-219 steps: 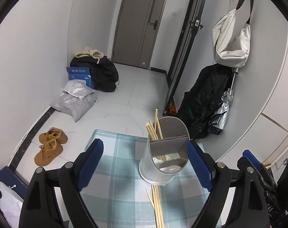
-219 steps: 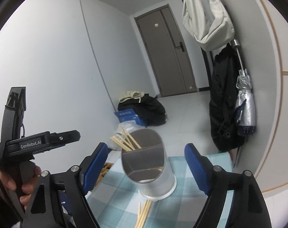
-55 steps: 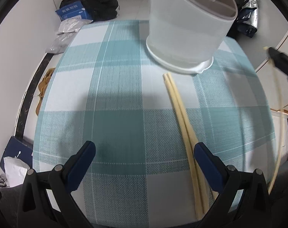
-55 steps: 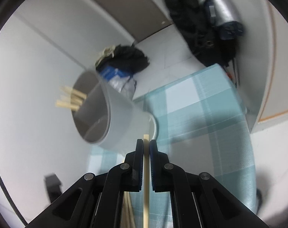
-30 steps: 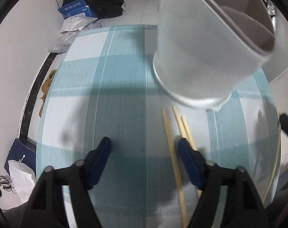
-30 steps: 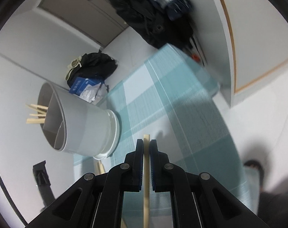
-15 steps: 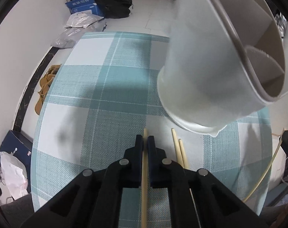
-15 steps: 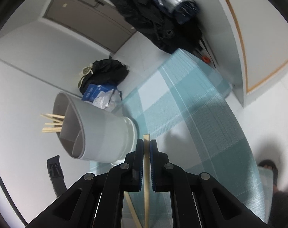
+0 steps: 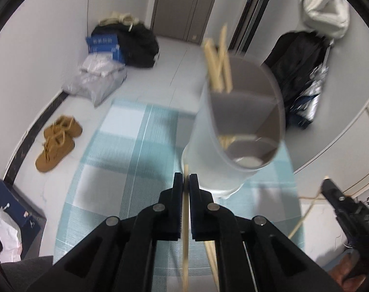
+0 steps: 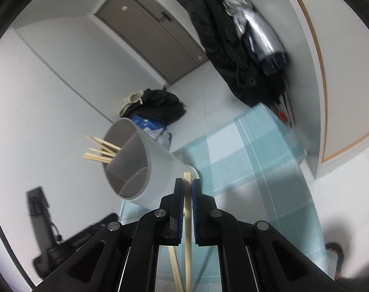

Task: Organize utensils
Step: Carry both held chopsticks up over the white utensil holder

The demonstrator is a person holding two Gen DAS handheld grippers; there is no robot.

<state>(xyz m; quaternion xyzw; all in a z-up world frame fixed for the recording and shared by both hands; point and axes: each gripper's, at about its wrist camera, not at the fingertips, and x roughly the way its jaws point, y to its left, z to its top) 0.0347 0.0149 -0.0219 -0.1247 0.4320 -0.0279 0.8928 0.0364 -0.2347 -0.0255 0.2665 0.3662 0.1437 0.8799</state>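
A grey divided utensil holder (image 9: 235,131) stands on the teal checked tablecloth (image 9: 135,150), with several chopsticks (image 9: 218,60) poking from its far compartment. My left gripper (image 9: 186,178) is shut on one wooden chopstick (image 9: 185,233), lifted just in front of the holder's base. In the right wrist view the holder (image 10: 145,168) leans to the left, and my right gripper (image 10: 188,182) is shut on another chopstick (image 10: 188,238) near its base. The right gripper (image 9: 330,187) also shows at the left view's right edge. Loose chopsticks (image 10: 175,270) lie on the cloth below.
Brown shoes (image 9: 56,143), bags (image 9: 101,77) and a blue box (image 9: 104,42) lie on the floor beyond the table. Dark coats and an umbrella (image 10: 260,36) hang on the right wall. A black tripod-like stand (image 10: 40,219) is at the left.
My left gripper closed on a chopstick from the cloth and rose with it, tilting up toward the holder. The right gripper also rose, still clamping its chopstick.
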